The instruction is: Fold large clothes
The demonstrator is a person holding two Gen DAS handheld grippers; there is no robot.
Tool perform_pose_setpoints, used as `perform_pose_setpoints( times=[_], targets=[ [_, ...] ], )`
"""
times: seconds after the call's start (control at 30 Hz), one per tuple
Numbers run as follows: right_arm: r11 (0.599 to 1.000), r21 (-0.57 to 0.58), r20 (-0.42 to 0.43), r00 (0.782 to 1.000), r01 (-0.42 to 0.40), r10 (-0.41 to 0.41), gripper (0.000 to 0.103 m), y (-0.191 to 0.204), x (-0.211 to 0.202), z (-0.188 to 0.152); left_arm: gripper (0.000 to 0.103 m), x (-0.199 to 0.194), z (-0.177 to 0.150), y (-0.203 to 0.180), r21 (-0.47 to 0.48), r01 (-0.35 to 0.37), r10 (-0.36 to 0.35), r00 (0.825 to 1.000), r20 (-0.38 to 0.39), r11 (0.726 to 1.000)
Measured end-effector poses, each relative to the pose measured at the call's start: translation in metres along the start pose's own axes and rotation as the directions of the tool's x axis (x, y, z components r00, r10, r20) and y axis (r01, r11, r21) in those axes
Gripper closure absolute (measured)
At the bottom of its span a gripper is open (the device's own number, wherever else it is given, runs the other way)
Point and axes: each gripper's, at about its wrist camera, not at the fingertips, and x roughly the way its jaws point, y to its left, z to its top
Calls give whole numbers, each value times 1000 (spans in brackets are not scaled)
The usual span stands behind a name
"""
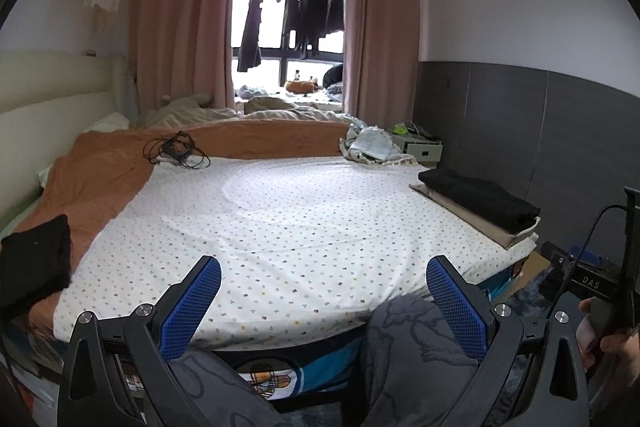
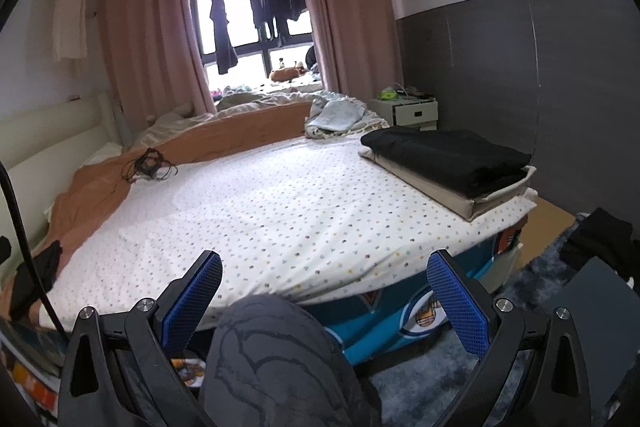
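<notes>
Both tools hang at the near edge of the bed (image 1: pixel 304 219), above the person's knees. The left gripper (image 1: pixel 324 291) is spread wide and holds nothing; the right gripper (image 2: pixel 325 289) is likewise wide apart and empty. A folded stack (image 2: pixel 452 163), black on beige, sits at the bed's right edge near its near corner. A crumpled black garment (image 1: pixel 34 263) lies at the left edge, on the orange blanket (image 1: pixel 96 179). If that is the next piece, I judge a reach risks pinching blanket along with it, dragging both. A cable tangle (image 1: pixel 176 149) at the far left could snag cloth spread across the sheet
</notes>
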Motion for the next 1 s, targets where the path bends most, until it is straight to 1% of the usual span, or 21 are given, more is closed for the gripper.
perform_pose_setpoints(
  times=[0.13, 0.33, 0.47, 0.7, 0.83, 1.0],
  targets=[
    [1000, 6, -10, 1000, 9, -9, 0, -2, 2, 1, 1, 0, -1, 7, -27, -3, 3, 1000, -2, 1000],
    [1000, 12, -17, 1000, 7, -7, 0, -1, 4, 0, 1, -2, -4, 12, -23, -19, 19, 1000, 1, 1000],
    [1000, 16, -16, 1000, -4, 4, 0, 1, 4, -1, 1, -3, -4, 13, -26, -16, 16, 1000, 0, 1000],
    [1000, -11, -18, 1000, -4, 4, 0, 8, 3, -1, 1, -6, -4, 15, -27, -16, 16, 1000, 3, 999],
    [998, -61, -12, 1000, 12, -13, 0, 15, -1, -1, 1, -5, -4, 15, -24, -15, 15, 1000, 0, 1000],
    [999, -55, -24, 1000, -1, 0, 0, 17, -5, -2, 1, -10, -8, 17, -27, -14, 14, 1000, 1, 1000]
  ],
)
